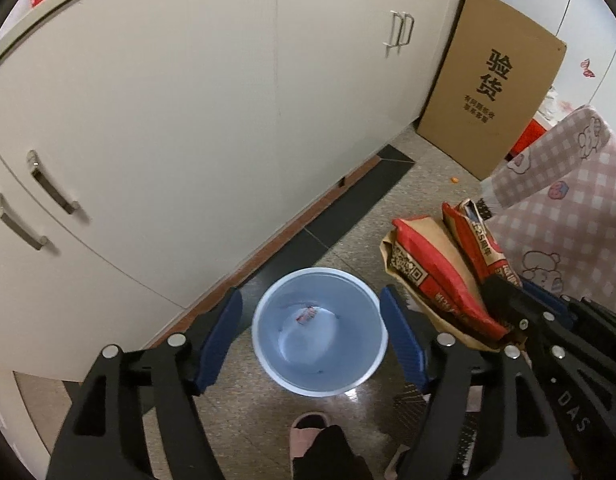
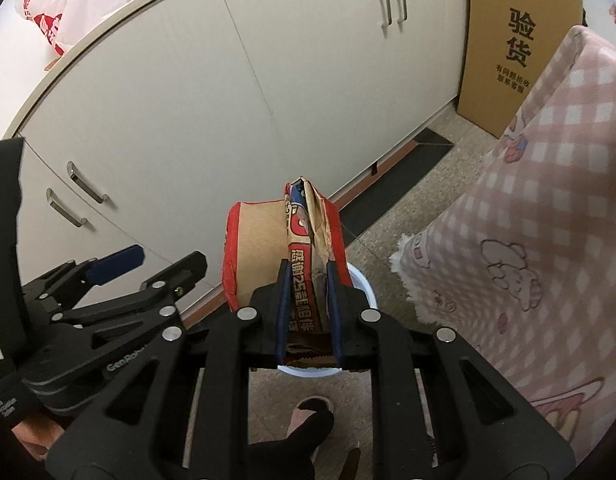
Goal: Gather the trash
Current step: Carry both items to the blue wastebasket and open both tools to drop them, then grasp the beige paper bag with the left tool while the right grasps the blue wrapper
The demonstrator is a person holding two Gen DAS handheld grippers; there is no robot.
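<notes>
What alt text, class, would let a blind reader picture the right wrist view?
The right gripper, its jaws shut on a crumpled red and brown paper bag, holds it above a pale blue bin on the floor. White cabinets stand behind, a pink checked blanket to the right, the left gripper at left.

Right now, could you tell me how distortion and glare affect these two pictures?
Left wrist view: fisheye bends the cupboard edges into curves; a small bright glare sits on the floor beside the bin. Right wrist view: same bending, dark corners, the paper bag sharp.
</notes>
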